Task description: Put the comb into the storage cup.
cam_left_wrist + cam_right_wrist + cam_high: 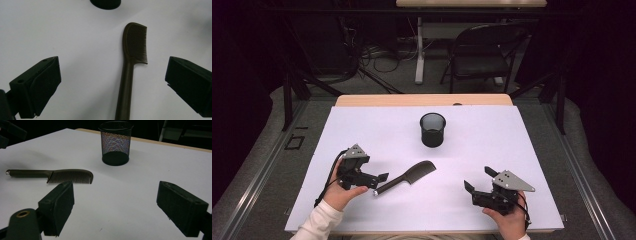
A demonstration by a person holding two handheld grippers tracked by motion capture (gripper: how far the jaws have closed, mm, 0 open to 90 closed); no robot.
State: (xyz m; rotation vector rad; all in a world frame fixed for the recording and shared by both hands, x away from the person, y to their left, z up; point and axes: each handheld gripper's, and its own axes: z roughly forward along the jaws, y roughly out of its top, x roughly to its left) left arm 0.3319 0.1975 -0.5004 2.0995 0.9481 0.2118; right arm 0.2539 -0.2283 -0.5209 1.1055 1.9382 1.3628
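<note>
Lying flat on the white-covered desk (362,120), the dark brown plastic comb (406,177) sits toward the near edge, left of centre, with its handle end pointing at the left gripper (381,178) and its toothed head angled toward the far right corner. That gripper, held in the person's left hand (343,192) near the near-left corner, has its jaws spread wide apart; in the left gripper view the comb's handle runs up between them, touched by neither. Farther back, around the desk's middle, a round black wire-mesh cup (433,129) stands upright, well apart from the comb. Toward the near-right corner, the right gripper (478,180) also has its jaws apart with nothing between them.
</note>
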